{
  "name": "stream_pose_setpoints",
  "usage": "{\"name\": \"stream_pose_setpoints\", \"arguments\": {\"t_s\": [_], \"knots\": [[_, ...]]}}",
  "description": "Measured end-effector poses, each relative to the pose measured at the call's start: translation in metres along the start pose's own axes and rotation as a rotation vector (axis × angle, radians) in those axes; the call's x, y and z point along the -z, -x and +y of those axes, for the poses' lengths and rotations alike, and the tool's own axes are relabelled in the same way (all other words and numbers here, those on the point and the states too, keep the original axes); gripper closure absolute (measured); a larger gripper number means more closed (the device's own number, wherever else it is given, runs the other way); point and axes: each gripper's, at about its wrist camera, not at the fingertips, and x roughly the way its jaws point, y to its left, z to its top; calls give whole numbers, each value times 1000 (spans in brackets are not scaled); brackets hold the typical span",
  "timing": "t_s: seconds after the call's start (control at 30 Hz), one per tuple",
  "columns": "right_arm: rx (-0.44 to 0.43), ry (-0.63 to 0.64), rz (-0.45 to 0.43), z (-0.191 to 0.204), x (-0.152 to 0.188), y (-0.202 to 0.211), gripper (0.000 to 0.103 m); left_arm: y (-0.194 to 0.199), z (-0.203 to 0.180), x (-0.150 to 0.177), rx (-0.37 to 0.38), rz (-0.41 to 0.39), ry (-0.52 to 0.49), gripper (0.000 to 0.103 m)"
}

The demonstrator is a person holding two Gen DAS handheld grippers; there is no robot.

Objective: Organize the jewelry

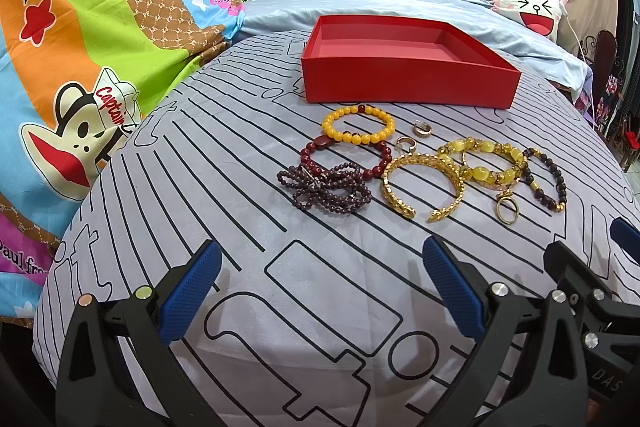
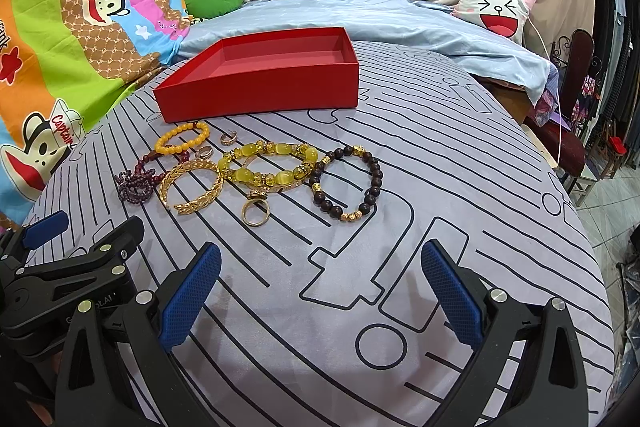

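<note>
Red box (image 1: 408,83), orange-yellow bead bracelet (image 1: 358,125), gold cuff (image 1: 422,183) (leaf-textured), grey sheet (image 1: 320,307) with black line pattern

Bare cloth (image 2: 440,187) lies right of jewelry (image 2: 264,167).

red bead bracelet (image 1: 347,159) partly under garnet strand (image 1: 324,189), right tongs (image 1: 624,247) cut off by frame edge

Bright, even light; soft shadows under blue finger pads (image 1: 192,297); sharp centre; strong fisheye bending, dark corners.
</note>
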Motion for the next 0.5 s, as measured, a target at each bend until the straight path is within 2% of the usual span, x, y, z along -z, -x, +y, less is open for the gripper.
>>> {"name": "stream_pose_setpoints", "arguments": {"t_s": [0.5], "knots": [[-1, 0, 0, 1, 0, 0, 6, 0, 0, 0, 1, -1, 0, 7]]}}
